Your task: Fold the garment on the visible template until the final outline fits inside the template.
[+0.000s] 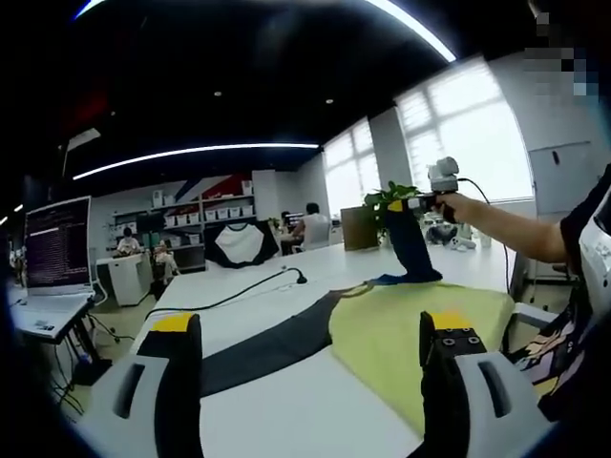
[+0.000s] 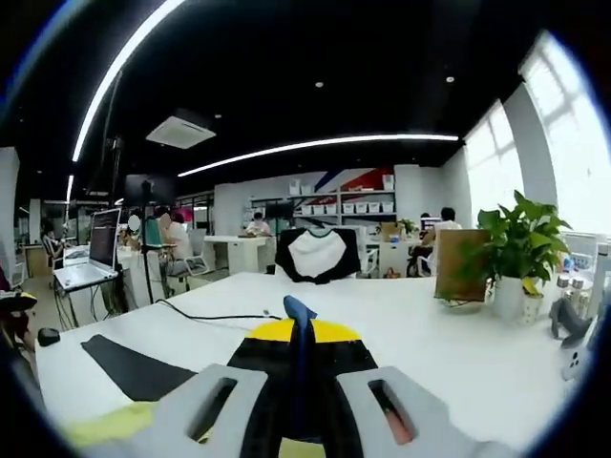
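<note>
I am working at a white table (image 1: 286, 401) in an open office. A yellow shirt (image 1: 401, 329) with dark sleeves lies flat across it, one dark sleeve (image 1: 277, 339) stretched toward the table's near left edge. My right gripper (image 1: 420, 203), seen from the left gripper view, is clamped on the other sleeve (image 1: 412, 243) and holds it up off the table, likely to carry it over the shirt's body for a fold. In the right gripper view that dark cloth (image 2: 301, 363) is pinched between the jaws. My left gripper (image 1: 315, 358) hangs over the shirt with its jaws spread and nothing in them. I cannot make out any template outline. A black cable (image 1: 239, 296) runs beyond the shirt; a potted plant (image 2: 516, 258) stands at the far right. The table's middle offers free room.
</note>
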